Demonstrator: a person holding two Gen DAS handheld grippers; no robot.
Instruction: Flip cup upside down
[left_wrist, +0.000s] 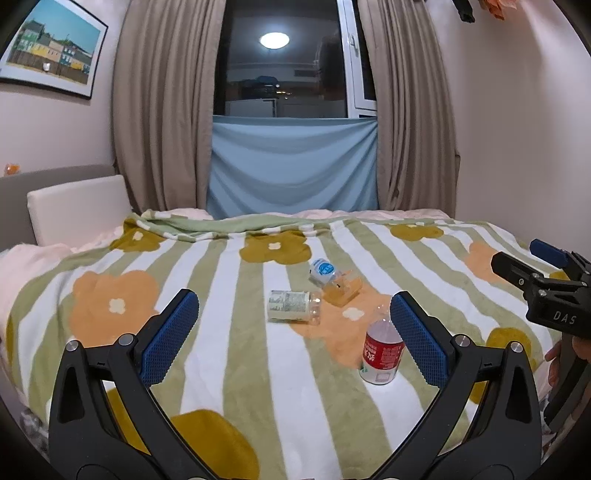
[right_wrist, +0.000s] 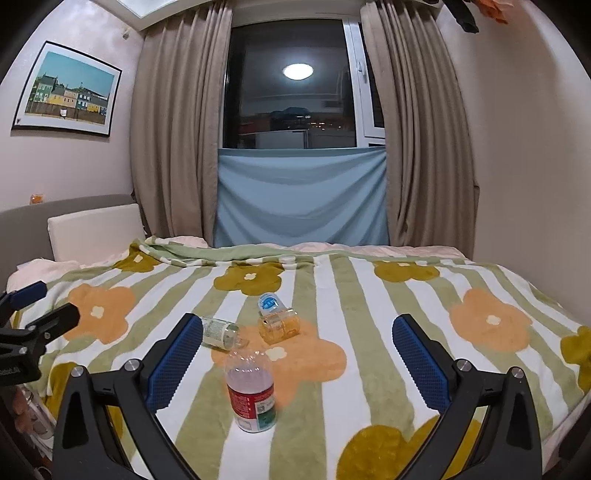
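Left wrist view shows the left gripper with jaws spread wide and holding nothing, hovering over a striped, flowered blanket on a bed. Right wrist view shows the right gripper equally wide apart and empty. Beyond both, near the blanket's middle, an orange transparent cup lies on its side touching a blue-labelled bottle, a clear bottle lies just beside, and a red-labelled bottle stands nearest the front edge.
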